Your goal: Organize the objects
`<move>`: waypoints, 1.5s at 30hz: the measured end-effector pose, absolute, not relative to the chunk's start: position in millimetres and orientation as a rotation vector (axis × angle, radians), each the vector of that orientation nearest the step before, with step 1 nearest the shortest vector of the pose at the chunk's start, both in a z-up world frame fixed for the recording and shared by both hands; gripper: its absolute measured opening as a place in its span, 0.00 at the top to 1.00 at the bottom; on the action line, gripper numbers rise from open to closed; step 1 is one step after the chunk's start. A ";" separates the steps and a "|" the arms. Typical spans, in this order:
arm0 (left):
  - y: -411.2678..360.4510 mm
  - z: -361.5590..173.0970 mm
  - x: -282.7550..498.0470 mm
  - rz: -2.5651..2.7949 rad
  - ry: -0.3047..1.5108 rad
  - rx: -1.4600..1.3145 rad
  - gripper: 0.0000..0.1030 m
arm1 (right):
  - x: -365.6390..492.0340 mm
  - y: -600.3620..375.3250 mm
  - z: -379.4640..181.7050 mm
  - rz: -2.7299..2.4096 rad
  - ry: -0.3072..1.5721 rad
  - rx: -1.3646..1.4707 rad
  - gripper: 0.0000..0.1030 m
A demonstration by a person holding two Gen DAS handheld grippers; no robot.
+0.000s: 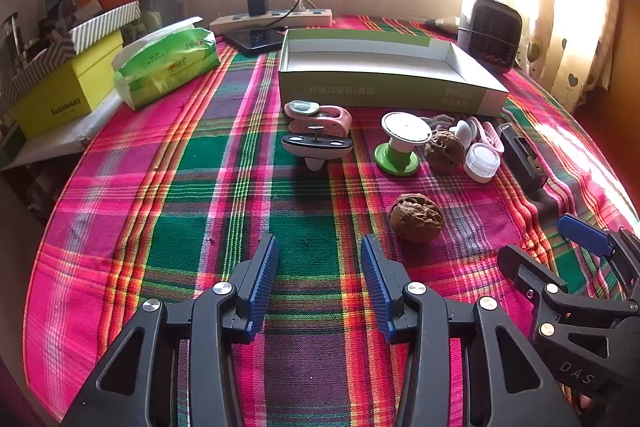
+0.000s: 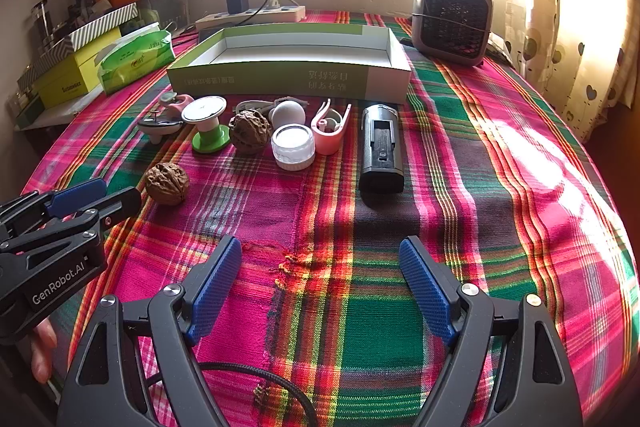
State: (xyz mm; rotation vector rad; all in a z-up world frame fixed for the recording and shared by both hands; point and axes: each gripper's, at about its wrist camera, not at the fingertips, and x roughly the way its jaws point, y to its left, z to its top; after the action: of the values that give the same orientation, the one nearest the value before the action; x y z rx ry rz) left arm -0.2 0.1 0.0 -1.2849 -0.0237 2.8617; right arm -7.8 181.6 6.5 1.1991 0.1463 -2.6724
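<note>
Brown and deeply wrinkled, the nearer walnut (image 2: 167, 183) lies alone at centre-left of the right wrist view, apart from the row of small things below the empty cardboard box (image 2: 384, 75). It looks light, hard and round, so likely to roll; taking it across its widest middle seems safest. Both the left gripper (image 1: 319, 281) and right gripper (image 2: 320, 287) hover with jaws released, holding nothing. The desk wears a soft plaid cloth (image 2: 400, 227), slightly puckered. A bright window fills the frame's top.
</note>
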 end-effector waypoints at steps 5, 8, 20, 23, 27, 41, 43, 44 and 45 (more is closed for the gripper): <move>5.1 -0.2 -2.4 2.868 -0.020 -1.275 0.60 | -7.7 181.5 6.5 -2.673 0.146 1.199 0.21; 5.1 0.5 -3.2 2.867 -0.023 -1.278 0.60 | -7.5 180.9 6.5 -2.673 0.146 1.199 0.21; 5.3 0.5 -1.4 2.869 -0.019 -1.273 0.60 | -7.5 179.6 6.2 -2.673 0.146 1.198 0.21; 3.6 1.0 2.9 2.867 -0.015 -1.274 0.60 | -8.0 179.8 6.1 -2.670 0.147 1.198 0.21; 2.5 3.3 -0.9 2.855 -0.019 -1.293 0.60 | -12.5 178.9 7.0 -2.660 0.157 1.198 0.21; 1.8 3.4 -3.8 2.857 -0.011 -1.290 0.60 | -12.2 179.1 4.8 -2.648 0.164 1.195 0.21; 1.8 3.6 -3.9 2.858 -0.010 -1.290 0.60 | -12.2 178.8 4.9 -2.648 0.164 1.195 0.21; 1.4 4.0 -5.2 2.858 -0.011 -1.292 0.60 | -12.2 178.7 4.8 -2.648 0.165 1.196 0.21; 1.2 3.8 -4.7 2.855 -0.014 -1.293 0.60 | -12.2 178.7 4.7 -2.648 0.165 1.195 0.21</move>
State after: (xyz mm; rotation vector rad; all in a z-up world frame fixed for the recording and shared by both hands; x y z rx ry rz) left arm -4.7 1.2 3.8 -1.2928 -0.0138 2.8549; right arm -12.2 178.7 4.7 1.1954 0.1649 -2.6481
